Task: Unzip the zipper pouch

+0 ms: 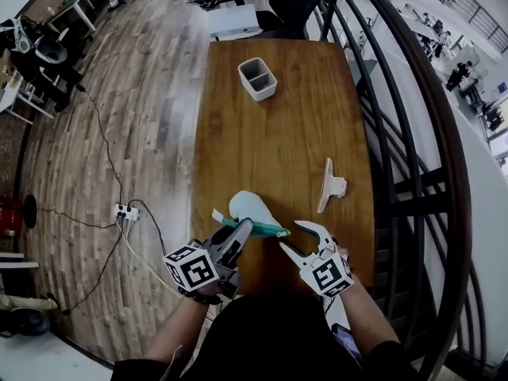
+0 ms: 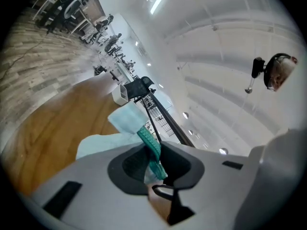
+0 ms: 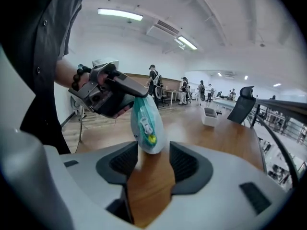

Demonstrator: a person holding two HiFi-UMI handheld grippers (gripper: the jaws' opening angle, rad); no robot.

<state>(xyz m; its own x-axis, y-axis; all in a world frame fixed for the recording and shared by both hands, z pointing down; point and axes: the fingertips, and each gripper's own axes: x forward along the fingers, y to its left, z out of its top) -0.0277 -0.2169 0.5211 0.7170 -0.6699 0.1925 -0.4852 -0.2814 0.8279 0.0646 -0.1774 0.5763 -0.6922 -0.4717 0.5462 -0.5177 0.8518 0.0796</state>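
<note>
A pale mint zipper pouch (image 1: 252, 209) with a teal zipper band is held up above the near end of the wooden table (image 1: 278, 141). My left gripper (image 1: 243, 230) is shut on the pouch's zipper edge; in the left gripper view the teal band (image 2: 150, 150) is pinched between the jaws of the left gripper (image 2: 156, 166). My right gripper (image 1: 289, 236) stands open just right of the pouch. In the right gripper view the pouch (image 3: 147, 122) hangs in front of the right gripper (image 3: 153, 163), its zipper pull (image 3: 144, 125) facing me, and the pads do not touch it.
A white two-compartment container (image 1: 257, 78) stands at the table's far end. A white clip-like object (image 1: 330, 186) lies near the right edge. A black railing (image 1: 401, 133) runs close along the right side. Cables and a power strip (image 1: 125, 211) lie on the floor at left.
</note>
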